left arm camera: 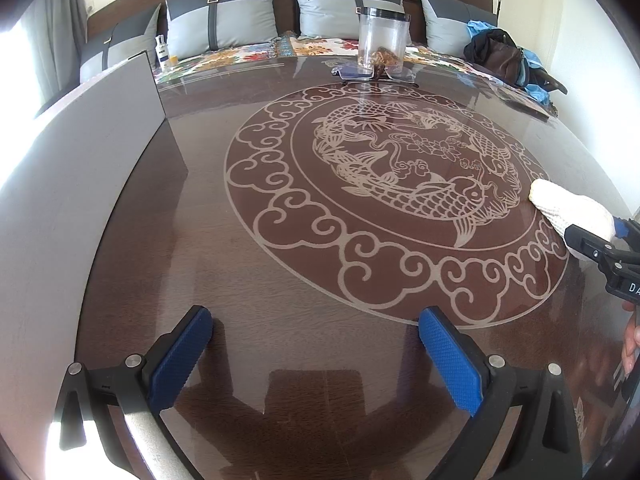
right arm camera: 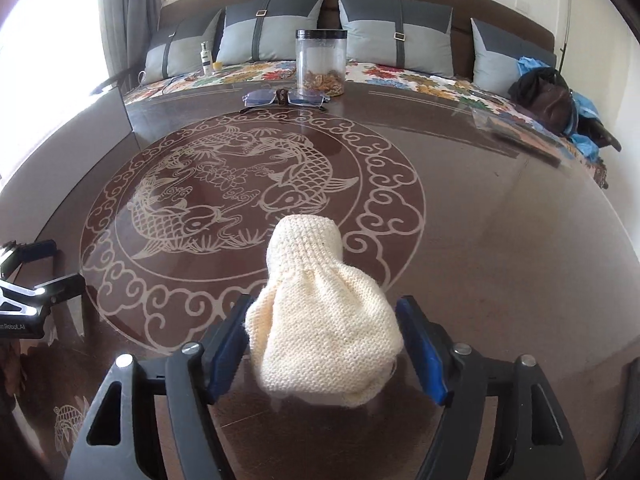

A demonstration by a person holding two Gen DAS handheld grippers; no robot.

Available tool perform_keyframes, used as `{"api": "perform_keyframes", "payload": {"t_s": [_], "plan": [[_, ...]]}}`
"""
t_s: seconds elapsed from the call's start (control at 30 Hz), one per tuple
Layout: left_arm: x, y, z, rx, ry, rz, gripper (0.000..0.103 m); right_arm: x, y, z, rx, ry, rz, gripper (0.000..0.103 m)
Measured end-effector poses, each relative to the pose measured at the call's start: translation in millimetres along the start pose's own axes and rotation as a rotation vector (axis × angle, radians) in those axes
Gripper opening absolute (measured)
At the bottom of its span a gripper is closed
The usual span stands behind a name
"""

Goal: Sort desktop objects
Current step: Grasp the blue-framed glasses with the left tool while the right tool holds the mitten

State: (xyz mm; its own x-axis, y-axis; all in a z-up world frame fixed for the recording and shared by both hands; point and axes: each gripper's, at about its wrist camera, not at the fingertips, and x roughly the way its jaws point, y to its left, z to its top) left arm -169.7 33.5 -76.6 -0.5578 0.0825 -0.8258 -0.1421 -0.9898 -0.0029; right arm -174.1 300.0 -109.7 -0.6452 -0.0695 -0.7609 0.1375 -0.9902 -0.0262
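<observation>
A cream knitted hat (right arm camera: 328,320) lies on the dark glass-topped table (right arm camera: 500,240), its narrow end pointing away from me. My right gripper (right arm camera: 324,304) straddles the hat's wide end. Its blue pads (right arm camera: 420,344) stand at the hat's two flanks without visibly squeezing it. In the left wrist view the knitted hat (left arm camera: 568,208) and the right gripper (left arm camera: 600,248) show at the right edge. My left gripper (left arm camera: 316,314) hovers open over bare table, with nothing between its fingers. A pair of glasses (right arm camera: 286,98) and a clear jar (right arm camera: 320,62) with brown contents stand at the far edge.
A grey board (left arm camera: 80,160) stands along the table's left side. Behind the table is a sofa with grey cushions (left arm camera: 224,16), a small bottle (left arm camera: 162,52) and a dark bag (left arm camera: 504,56) on blue cloth. A bare hand (left arm camera: 632,344) shows at the right edge.
</observation>
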Motion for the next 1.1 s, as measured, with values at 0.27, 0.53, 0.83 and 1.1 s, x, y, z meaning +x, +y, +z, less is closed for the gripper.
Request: {"api": "perform_keyframes", "payload": {"t_s": [0.27, 0.53, 0.83, 1.1], "plan": [[45.2, -4.8, 104.1, 0.186, 0.06, -0.092, 0.103, -6.5, -14.1, 7.7, 0.076, 0.02, 0.027, 0.093], [114.2, -50.1, 228.5, 0.452, 0.035, -0.097, 0.103, -2.5, -16.5, 14.4, 0.07, 0.063, 0.044, 0.098], [173.4, -93.3, 283.3, 0.628, -0.045, -0.125, 0.103, -3.4, -15.7, 14.0, 0.073, 0.062, 0.066, 0.101], [159.9, -86.9, 271.9, 0.527, 0.019, -0.312, 0.021, -2.6, -14.4, 13.4, 0.068, 0.065, 0.062, 0.102]]}}
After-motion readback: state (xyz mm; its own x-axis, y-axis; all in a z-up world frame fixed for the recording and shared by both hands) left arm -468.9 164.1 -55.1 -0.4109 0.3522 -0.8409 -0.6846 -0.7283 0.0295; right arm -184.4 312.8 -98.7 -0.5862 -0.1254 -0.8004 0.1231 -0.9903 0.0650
